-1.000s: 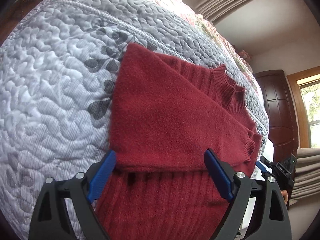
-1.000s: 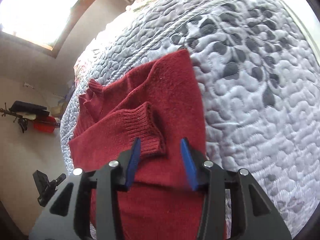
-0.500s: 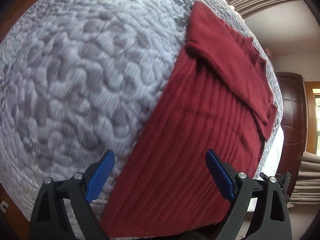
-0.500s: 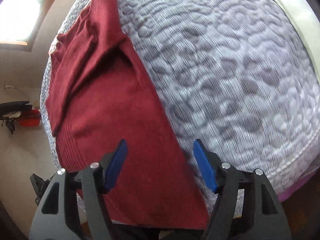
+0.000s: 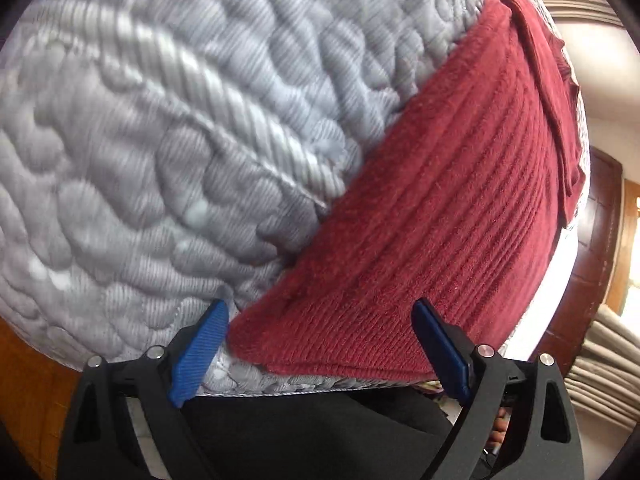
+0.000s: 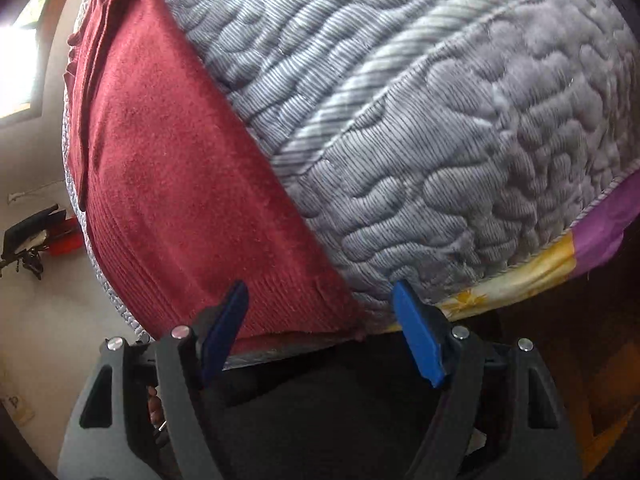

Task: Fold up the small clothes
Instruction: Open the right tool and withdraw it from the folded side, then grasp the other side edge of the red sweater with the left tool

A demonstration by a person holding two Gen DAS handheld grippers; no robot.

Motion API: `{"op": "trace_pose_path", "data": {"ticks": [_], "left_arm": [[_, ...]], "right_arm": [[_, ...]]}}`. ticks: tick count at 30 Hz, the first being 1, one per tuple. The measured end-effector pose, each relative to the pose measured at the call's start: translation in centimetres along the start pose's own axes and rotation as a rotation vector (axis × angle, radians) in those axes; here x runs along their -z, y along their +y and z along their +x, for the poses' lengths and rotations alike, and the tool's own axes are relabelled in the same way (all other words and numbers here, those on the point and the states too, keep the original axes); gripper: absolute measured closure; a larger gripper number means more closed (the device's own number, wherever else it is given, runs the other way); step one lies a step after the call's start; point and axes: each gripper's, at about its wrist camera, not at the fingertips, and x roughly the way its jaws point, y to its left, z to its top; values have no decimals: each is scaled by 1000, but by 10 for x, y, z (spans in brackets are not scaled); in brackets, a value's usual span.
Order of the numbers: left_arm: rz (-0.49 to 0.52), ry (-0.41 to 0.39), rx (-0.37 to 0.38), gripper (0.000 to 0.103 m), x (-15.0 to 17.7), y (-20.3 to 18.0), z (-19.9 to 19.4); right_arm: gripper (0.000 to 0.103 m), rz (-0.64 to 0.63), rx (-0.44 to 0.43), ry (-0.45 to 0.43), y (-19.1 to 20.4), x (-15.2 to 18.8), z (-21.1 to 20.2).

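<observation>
I see the red sweater [image 5: 452, 240] lying flat on the gray quilt [image 5: 160, 140] of the bed. My left gripper [image 5: 320, 344] and right gripper [image 6: 320, 328] sit at its bottom edge. Both have fingers spread wide, holding nothing.
</observation>
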Motion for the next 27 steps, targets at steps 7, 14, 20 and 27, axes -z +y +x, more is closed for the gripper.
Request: {"op": "trace_pose_path", "data": {"ticks": [7, 14, 20, 27], "left_arm": [[6, 76, 93, 7, -8, -4, 10], [38, 69, 29, 17, -3, -16, 17], [62, 69, -51, 52, -4, -19, 18], [39, 82, -55, 91, -4, -13, 11]], "right_arm": [[27, -14, -2, 24, -1, -2, 23], [43, -39, -41, 32, -4, 6, 26], [48, -47, -73, 25, -8, 8, 21], [73, -87, -90, 33, 15, 23, 28]]}}
